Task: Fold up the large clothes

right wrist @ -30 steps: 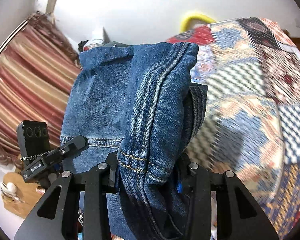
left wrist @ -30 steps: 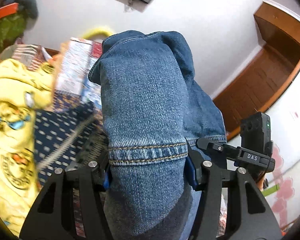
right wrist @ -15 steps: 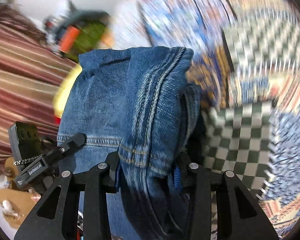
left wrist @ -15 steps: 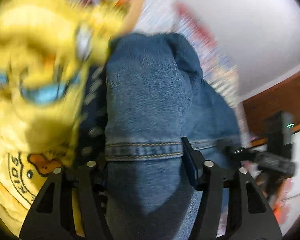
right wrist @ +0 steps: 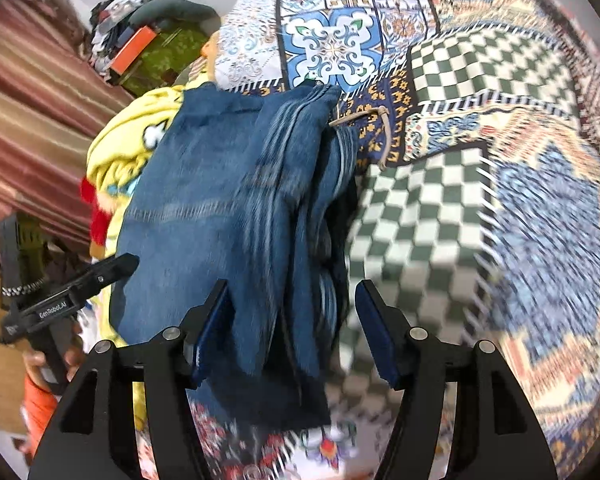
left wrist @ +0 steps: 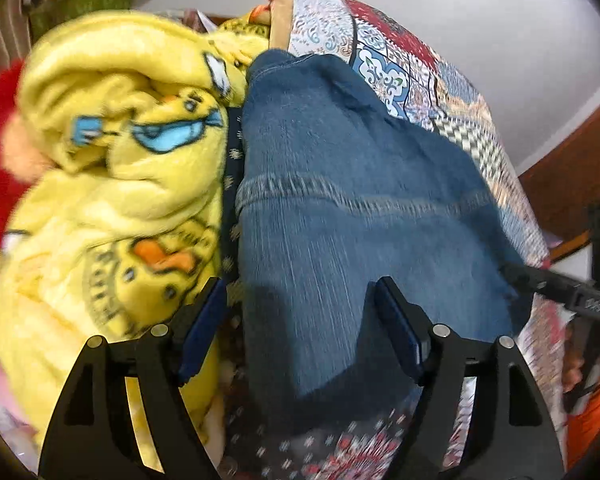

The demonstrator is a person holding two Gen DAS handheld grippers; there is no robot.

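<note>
The folded jeans (left wrist: 340,208) lie on the bed quilt (right wrist: 480,80), yellow duck blanket (left wrist: 120,160) at 9 o'clock. The left hand-held gripper (left wrist: 300,320) and the right hand-held gripper (right wrist: 292,316) are both wide, holding nothing. I think the next step is pulling away.

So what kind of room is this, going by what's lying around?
Likely a bedroom: folded jeans lie on a patchwork bedspread, beside a yellow fleece blanket, with striped curtains behind.

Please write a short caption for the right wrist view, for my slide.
Right gripper open over folded jeans lying on a patchwork quilt, beside a yellow blanket.
</note>
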